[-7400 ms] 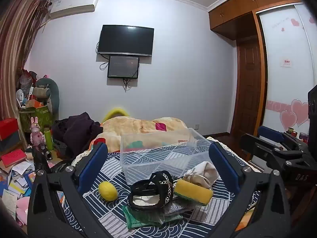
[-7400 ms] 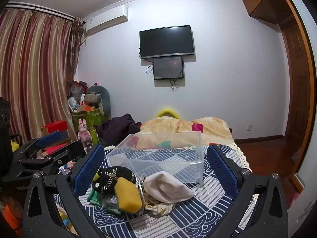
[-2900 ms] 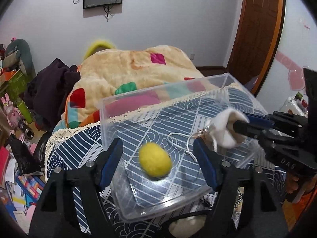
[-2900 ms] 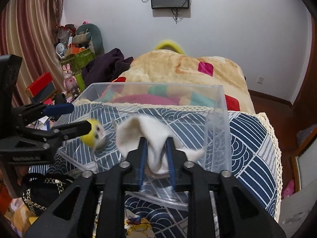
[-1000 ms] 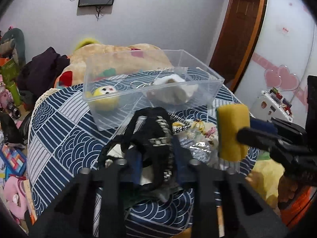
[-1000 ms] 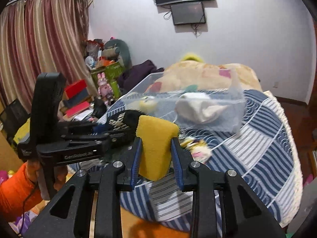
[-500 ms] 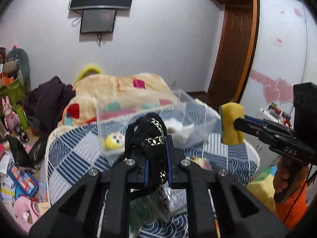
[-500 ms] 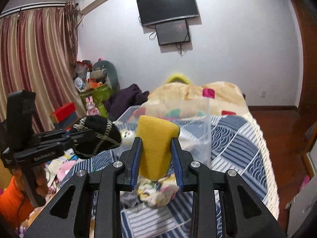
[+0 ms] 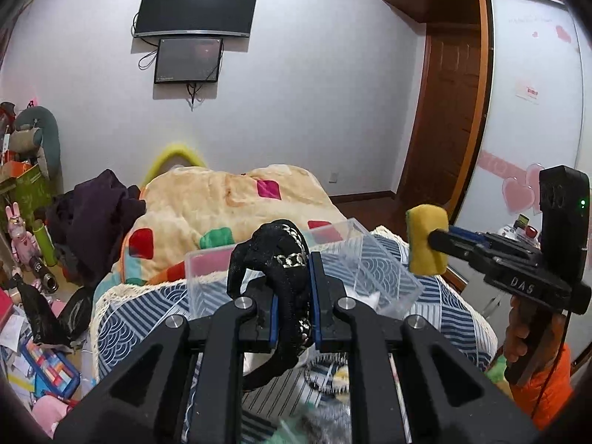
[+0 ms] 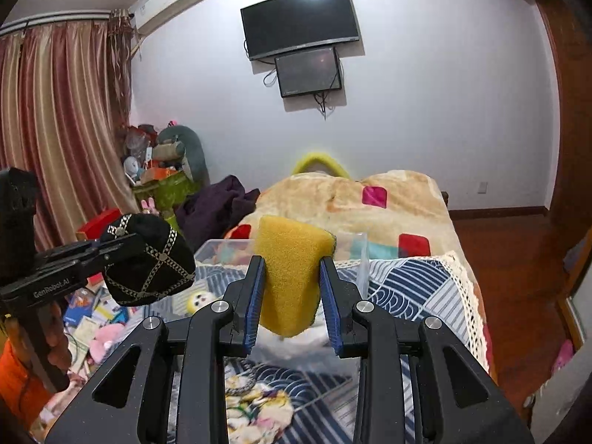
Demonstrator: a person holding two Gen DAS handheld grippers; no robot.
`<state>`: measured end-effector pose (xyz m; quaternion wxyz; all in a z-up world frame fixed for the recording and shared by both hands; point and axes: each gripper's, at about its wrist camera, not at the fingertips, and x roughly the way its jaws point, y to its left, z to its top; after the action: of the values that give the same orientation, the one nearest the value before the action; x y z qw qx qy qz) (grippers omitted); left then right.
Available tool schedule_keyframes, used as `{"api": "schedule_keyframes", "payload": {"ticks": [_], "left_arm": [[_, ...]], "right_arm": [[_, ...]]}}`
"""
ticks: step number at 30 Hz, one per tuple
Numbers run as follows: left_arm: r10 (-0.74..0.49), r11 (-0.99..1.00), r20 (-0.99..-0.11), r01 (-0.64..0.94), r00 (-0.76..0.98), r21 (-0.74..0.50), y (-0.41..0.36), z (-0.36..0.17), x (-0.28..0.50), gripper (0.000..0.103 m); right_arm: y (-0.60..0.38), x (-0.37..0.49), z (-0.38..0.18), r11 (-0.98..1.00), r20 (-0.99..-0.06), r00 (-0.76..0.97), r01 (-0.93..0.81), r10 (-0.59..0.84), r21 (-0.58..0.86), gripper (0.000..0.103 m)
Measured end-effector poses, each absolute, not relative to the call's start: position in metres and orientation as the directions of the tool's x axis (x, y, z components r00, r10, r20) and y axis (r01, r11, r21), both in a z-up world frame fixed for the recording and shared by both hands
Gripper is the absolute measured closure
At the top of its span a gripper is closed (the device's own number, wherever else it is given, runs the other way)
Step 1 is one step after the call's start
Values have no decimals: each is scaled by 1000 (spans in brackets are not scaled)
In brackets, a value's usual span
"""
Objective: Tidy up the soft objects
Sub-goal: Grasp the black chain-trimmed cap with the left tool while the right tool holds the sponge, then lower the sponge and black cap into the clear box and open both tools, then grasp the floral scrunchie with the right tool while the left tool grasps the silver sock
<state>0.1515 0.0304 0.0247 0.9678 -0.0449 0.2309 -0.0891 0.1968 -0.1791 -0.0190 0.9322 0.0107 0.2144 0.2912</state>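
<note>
My left claw (image 9: 292, 296) holds the cap (image 9: 283, 255) up over the bed, and my right claw (image 10: 292, 296) holds the sponge (image 10: 290, 273) up beside it, to the right. The clear box (image 9: 384, 277) sits on the bed below and ahead of both. A little ball toy (image 10: 198, 301) lies in the box. The blanket (image 9: 229, 207) is behind the box.

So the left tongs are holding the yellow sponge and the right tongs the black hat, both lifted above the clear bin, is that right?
No, swapped. The left wrist view shows the left tongs shut on the black hat; the right tongs hold the sponge. Both are lifted above the bin.
</note>
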Motion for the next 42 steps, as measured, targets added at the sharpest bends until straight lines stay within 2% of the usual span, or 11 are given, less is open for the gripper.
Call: {"api": "schedule_keyframes", "payload": {"ticks": [12,19,22,24,26,30,35,38,42], "left_arm": [[-163,986,-550,123,819,-110,9,-32,220,90],[-207,978,-605,161,769,-129,1,-52,240,90],[-202,979,-618,173,760,-107,-5,-56,240,78],[-190,981,-626,166,757,-98,-6,-57,238,57],[-182,983,-621,160,762,-92,-6,-56,233,49],[-191,981,-611,173,769,-89,-4,-49,222,48],[-210,978,-581,171,786,-122,7,-33,206,40],[-225,974,-560,178,798,-139,13,-24,190,38],[-229,973,-557,178,799,-144,17,-22,168,37]], "right_arm": [[-156,240,-54,851,-548,696,-523,464,55,76],[-144,252,-68,843,-609,662,-538,436,19,76],[-141,256,-71,845,-619,659,-535,427,14,75],[-141,254,-71,845,-618,662,-534,423,5,73],[-142,252,-69,841,-618,662,-542,424,-4,70],[-144,243,-61,839,-585,686,-544,433,-17,58],[-149,233,-46,835,-551,696,-550,461,3,54],[-153,220,-37,828,-524,704,-561,480,3,49],[-159,201,-33,812,-493,702,-584,513,14,49]]}}
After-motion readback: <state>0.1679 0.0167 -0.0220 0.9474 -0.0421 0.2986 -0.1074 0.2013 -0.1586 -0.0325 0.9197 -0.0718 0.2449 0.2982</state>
